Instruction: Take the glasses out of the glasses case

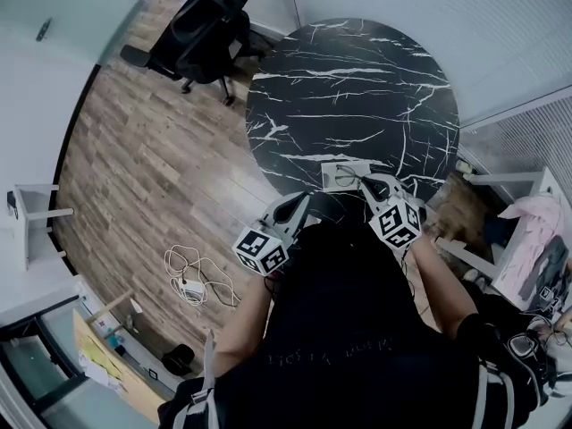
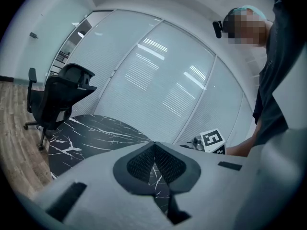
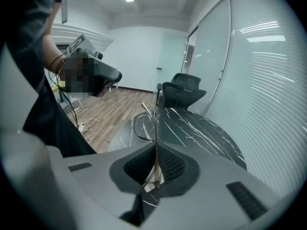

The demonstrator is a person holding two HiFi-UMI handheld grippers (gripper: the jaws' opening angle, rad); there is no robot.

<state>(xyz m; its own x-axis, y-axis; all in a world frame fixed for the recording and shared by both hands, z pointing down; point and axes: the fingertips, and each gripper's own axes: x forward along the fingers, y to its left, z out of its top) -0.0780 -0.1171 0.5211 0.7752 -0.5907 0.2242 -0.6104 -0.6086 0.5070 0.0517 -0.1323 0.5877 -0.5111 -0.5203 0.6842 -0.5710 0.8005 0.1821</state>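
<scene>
A pair of thin wire-framed glasses (image 3: 145, 124) stands on edge between the jaws of my right gripper (image 3: 156, 150), which is shut on one temple. In the head view the glasses (image 1: 349, 179) hang just over a pale open glasses case (image 1: 332, 170) lying at the near edge of the black marble table (image 1: 357, 88), with the right gripper (image 1: 373, 186) beside the case. My left gripper (image 1: 301, 202) hovers left of the case at the table's edge. In its own view the left gripper (image 2: 154, 145) is shut with nothing in it. The right gripper's marker cube (image 2: 212, 140) shows beyond it.
A black office chair (image 1: 204, 25) stands on the wood floor beyond the table's left side. White cables and a charger (image 1: 192, 280) lie on the floor to my left. Glass partition walls (image 2: 158, 80) run behind the table. A white stand with pink cloth (image 1: 532, 231) is at the right.
</scene>
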